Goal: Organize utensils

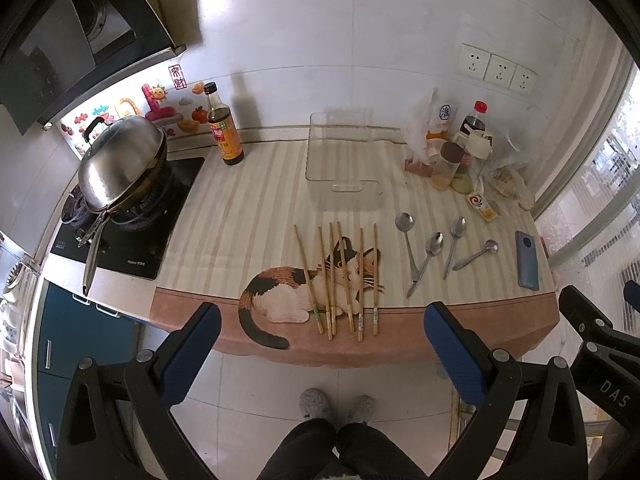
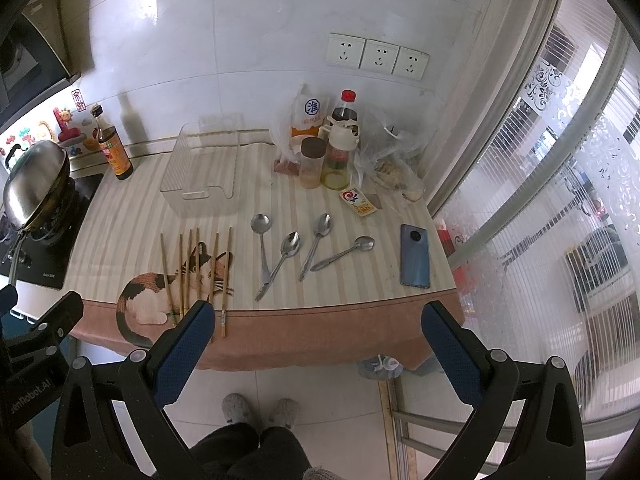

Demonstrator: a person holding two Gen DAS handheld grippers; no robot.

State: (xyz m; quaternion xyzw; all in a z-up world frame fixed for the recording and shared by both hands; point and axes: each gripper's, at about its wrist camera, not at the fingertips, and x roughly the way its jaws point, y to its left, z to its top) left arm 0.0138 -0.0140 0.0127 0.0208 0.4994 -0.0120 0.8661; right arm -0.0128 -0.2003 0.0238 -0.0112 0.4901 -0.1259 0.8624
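Chopsticks [image 1: 340, 276] beside spoons [image 1: 432, 248]; clear bin [image 1: 340, 160] behind.

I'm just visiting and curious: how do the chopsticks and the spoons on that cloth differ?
The chopsticks are thin, straight wooden sticks; the spoons are shiny metal with rounded bowls. There are six chopsticks but four spoons. The chopsticks lie nearly parallel over the cat picture, while the spoons fan out at angles, two handles crossing. Both lie flat, untouched, in front of the clear bin.

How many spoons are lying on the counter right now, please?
4, side by side between the chopsticks and the phone: leftmost spoon, second spoon, third spoon, rightmost spoon. None appears hidden.
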